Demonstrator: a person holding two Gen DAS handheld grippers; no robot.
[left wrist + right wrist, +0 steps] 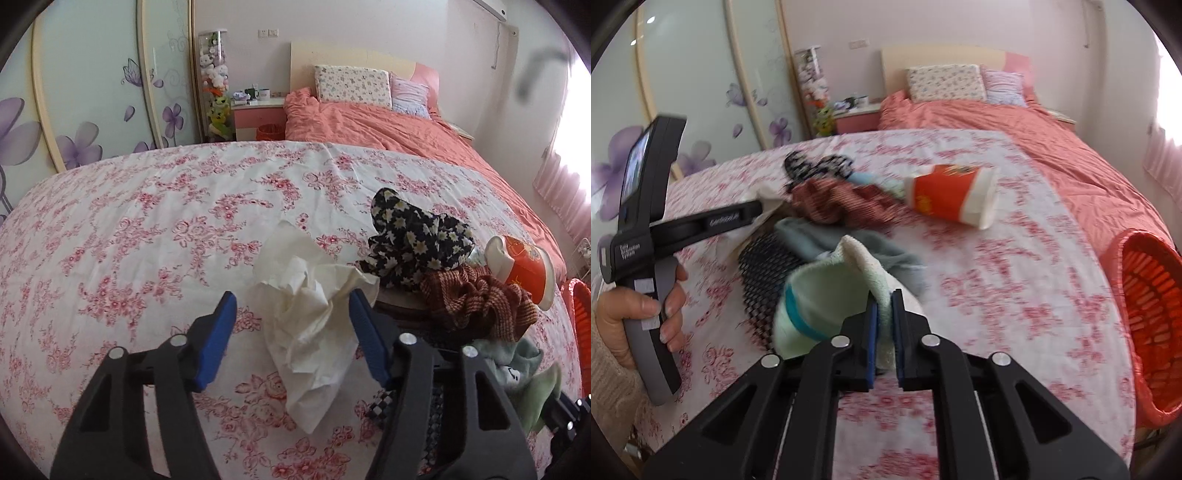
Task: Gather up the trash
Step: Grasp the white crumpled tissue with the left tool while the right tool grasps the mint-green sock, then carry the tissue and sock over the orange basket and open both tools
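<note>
A crumpled white tissue (pixel 310 306) lies on the floral sheet between the blue fingers of my left gripper (pixel 291 304), which is open around it. My right gripper (pixel 884 306) is shut on a pale green sock with a teal band (pixel 827 295) and holds it above the sheet. A red and white paper cup lies on its side, seen in the right wrist view (pixel 951 195) and the left wrist view (pixel 524 269). An orange plastic basket (pixel 1152 317) stands at the right edge of the bed.
A pile of clothes lies beside the tissue: a black daisy-print cloth (pixel 413 236), a brown knitted piece (pixel 476 299), a black mesh item (pixel 768 269) and a blue-grey cloth (pixel 827 236). Farther back are a coral duvet (pixel 369 125), pillows and a nightstand (pixel 258 114).
</note>
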